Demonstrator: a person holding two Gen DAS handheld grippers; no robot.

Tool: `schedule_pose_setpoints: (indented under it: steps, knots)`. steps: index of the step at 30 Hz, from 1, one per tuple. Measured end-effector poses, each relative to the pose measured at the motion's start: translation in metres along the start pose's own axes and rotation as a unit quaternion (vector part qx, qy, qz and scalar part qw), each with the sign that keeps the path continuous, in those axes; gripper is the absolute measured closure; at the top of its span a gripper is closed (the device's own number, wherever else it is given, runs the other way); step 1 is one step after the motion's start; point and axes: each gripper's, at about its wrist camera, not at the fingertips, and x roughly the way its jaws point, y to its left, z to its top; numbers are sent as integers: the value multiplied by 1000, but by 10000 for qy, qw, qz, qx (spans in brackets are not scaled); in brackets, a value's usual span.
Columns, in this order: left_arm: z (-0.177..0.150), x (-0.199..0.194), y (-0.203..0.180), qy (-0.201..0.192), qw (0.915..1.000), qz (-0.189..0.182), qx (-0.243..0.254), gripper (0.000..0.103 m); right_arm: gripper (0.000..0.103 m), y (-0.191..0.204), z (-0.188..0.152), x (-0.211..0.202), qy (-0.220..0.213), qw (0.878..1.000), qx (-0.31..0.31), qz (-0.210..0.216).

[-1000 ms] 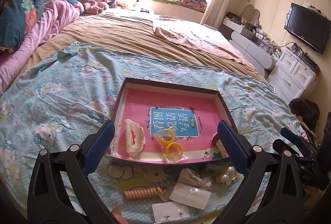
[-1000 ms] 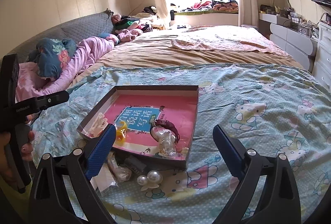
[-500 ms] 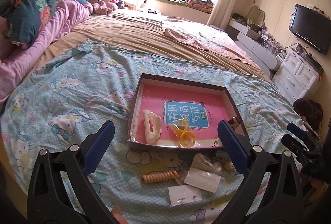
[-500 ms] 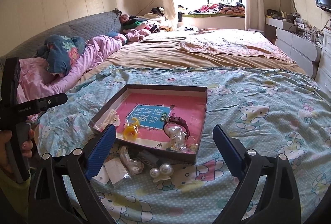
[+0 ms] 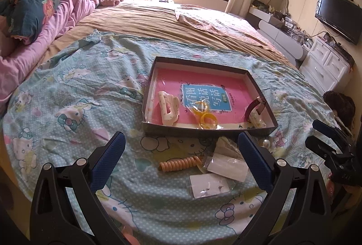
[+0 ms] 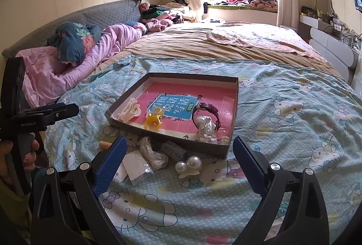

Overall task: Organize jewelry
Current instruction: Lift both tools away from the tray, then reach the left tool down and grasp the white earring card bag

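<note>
A dark shallow box [image 5: 260, 89] [image 6: 172, 141] with a pink lining lies on the bedspread. It holds a cream hair claw [image 5: 168, 107], yellow rings [image 5: 207, 119], a brown-strap watch [image 6: 207, 109] and a clear bag of beads [image 6: 207, 129]. In front of it lie an orange spiral hair tie [image 5: 179, 163], small earring cards in plastic [image 5: 209, 185], and a pearl clip [image 6: 190, 164]. My left gripper [image 5: 181, 163] is open and empty above the hair tie. My right gripper [image 6: 178, 164] is open and empty above the pearl clip.
The box sits on a blue cartoon-cat bedspread [image 5: 79, 91] on a large bed. Pink bedding and pillows [image 6: 67, 59] lie at the left. White drawers [image 5: 325, 66] and a wall TV [image 5: 339, 14] stand at the right.
Both grippers have pulled back and up from the box, so more of the bedspread and the loose items in front of the box show. Both stay open.
</note>
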Motion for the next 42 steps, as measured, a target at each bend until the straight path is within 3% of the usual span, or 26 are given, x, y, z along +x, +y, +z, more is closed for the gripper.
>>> schedule_pose_setpoints:
  steps: [21, 42]
  knots:
    - [-54, 35, -32, 842, 9952, -89, 485, 10, 9, 3, -33, 18, 556, 9984, -91, 97]
    - [-74, 81, -44, 1372, 9887, 56, 598, 10, 9, -23, -47, 56, 904, 9957, -15, -177]
